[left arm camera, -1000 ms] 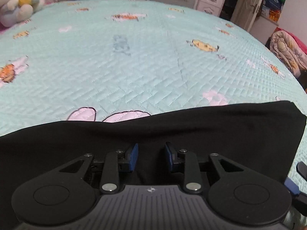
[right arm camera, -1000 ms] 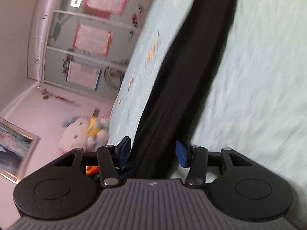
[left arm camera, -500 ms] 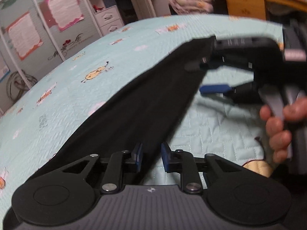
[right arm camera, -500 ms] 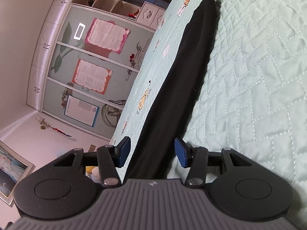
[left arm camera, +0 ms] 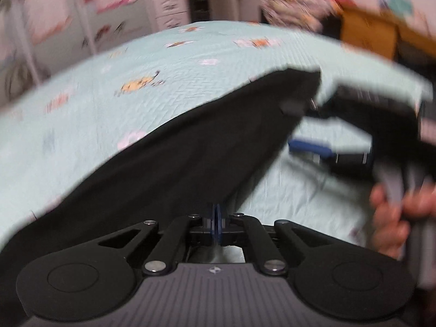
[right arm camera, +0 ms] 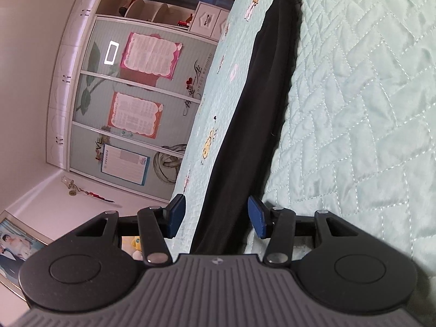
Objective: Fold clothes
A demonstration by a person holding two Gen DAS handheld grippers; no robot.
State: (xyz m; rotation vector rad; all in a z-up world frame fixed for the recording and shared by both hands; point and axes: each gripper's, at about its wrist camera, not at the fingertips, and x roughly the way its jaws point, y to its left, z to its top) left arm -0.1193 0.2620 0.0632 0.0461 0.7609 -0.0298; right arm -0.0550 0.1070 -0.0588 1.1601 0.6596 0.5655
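Note:
A black garment [left arm camera: 190,150] lies as a long folded strip on the mint quilted bedspread [left arm camera: 136,95]. My left gripper [left arm camera: 216,218] is at the strip's near edge, its jaws closing to a pinch, the blue pads pressed together on the cloth. My right gripper [left arm camera: 294,126], held by a hand [left arm camera: 389,218], sits at the far corner, one finger above and one below the cloth. In the right wrist view the right gripper [right arm camera: 216,218] stands open, with the garment [right arm camera: 261,95] running between its fingers and touching neither pad.
A wardrobe with pink posters [right arm camera: 136,95] and a white drawer unit [right arm camera: 209,19] stand beyond the bed. A framed picture [right arm camera: 13,245] leans low on the wall. Piled bedding [left arm camera: 294,13] and wooden furniture [left arm camera: 368,35] lie behind the bed.
My left gripper swung along the garment's edge, rolled, and closed its jaws on the cloth. The right gripper stayed open around the far end and hardly moved.

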